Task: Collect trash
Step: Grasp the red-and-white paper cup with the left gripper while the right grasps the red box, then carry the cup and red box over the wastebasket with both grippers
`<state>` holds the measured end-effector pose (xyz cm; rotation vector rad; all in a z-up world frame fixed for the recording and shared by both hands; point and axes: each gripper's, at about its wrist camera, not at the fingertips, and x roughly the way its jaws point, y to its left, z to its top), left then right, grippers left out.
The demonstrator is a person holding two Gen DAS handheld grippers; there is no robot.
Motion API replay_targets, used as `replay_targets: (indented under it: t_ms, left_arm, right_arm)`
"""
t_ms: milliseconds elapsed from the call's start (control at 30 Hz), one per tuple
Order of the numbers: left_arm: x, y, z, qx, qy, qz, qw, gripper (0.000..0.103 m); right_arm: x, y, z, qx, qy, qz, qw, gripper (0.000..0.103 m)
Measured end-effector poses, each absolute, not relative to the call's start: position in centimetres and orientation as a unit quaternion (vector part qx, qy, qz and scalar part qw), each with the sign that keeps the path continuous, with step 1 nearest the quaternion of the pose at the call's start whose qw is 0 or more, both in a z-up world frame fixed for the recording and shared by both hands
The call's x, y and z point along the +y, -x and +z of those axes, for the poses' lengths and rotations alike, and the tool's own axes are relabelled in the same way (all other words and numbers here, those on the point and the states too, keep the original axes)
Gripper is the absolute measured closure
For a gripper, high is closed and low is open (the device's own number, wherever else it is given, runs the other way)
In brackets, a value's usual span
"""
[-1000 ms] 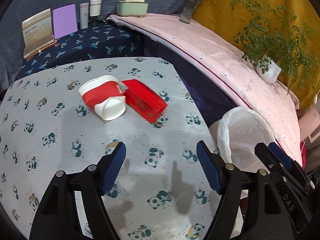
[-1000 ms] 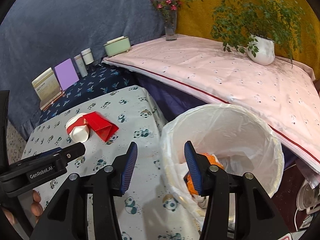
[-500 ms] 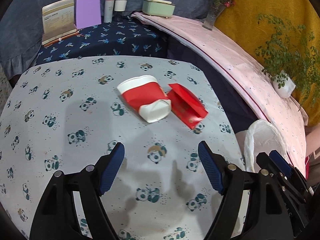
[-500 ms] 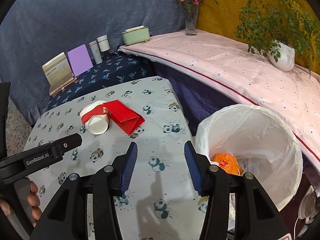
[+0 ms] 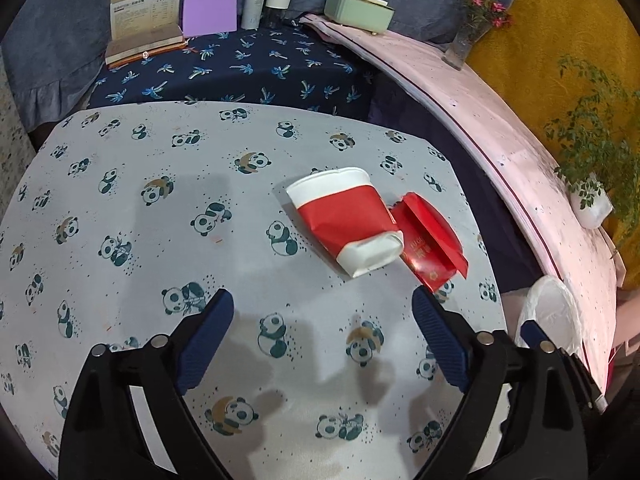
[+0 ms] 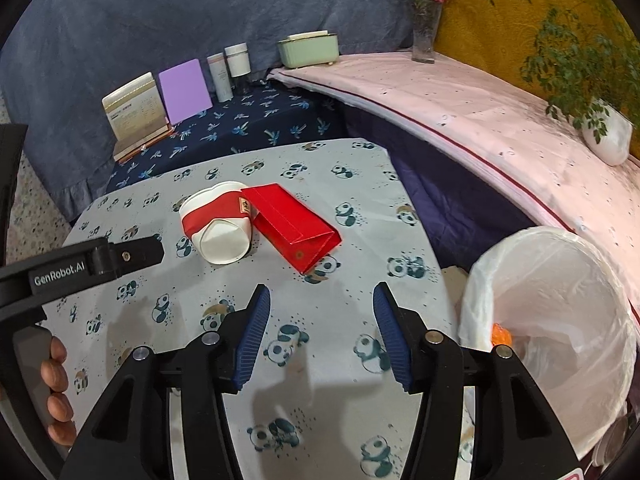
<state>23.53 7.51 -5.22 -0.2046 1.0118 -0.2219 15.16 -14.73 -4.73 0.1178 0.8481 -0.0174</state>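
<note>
A crushed red and white paper cup point(image 5: 348, 222) point(image 6: 218, 224) lies on its side on the panda-print table point(image 5: 160, 240). A red carton point(image 5: 430, 248) point(image 6: 294, 228) lies against its right side. My left gripper point(image 5: 322, 320) is open and empty, above the table just short of the cup. My right gripper point(image 6: 320, 312) is open and empty, above the table short of the carton. A bin with a white liner point(image 6: 552, 320) point(image 5: 550, 316) stands off the table's right edge, with orange trash point(image 6: 502, 334) inside.
A dark blue palm-print shelf point(image 5: 240, 68) behind the table holds a booklet point(image 5: 142, 12), a purple card point(image 5: 208, 4), two tubes and a green box point(image 5: 358, 6). A pink-covered ledge point(image 6: 480, 120) on the right carries a flower vase and a potted plant point(image 6: 600, 128).
Both grippers have swung left, away from the bin and over the table toward the cup and carton. Both stayed open and empty.
</note>
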Motion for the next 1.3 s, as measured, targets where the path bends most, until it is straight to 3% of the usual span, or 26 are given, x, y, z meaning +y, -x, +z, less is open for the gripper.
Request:
replay_targets:
  t_ms: [600, 733, 800, 933, 1300]
  left_arm:
    - [3.7, -31.4, -9.4, 0.526, 0.128, -0.121, 0.832, 0.015]
    - [3.1, -32.1, -9.9, 0.530, 0.123, -0.134, 0.828, 0.031]
    - [2.8, -32.2, -10.1, 0.532, 0.121, -0.143, 0.826, 0.036]
    - [2.3, -31.8, -9.6, 0.521, 0.109, -0.152, 0.833, 0.037]
    - [1.4, -27.8, -6.0, 0.491, 0.096, -0.182, 0.847, 0.037]
  right_arm:
    - [-15.6, -23.6, -9.2, 0.436, -0.067, 0.014, 0.898, 0.051]
    - [-15.6, -24.8, -9.7, 0.437, -0.076, 0.023, 0.896, 0.052]
    - [-15.6, -25.1, -9.9, 0.437, -0.078, 0.027, 0.896, 0.060]
    - [-15.5, -25.3, -9.9, 0.440, -0.083, 0.036, 0.894, 0.089]
    - [-15.7, -21.7, -7.6, 0.417, -0.084, 0.028, 0.904, 0.095]
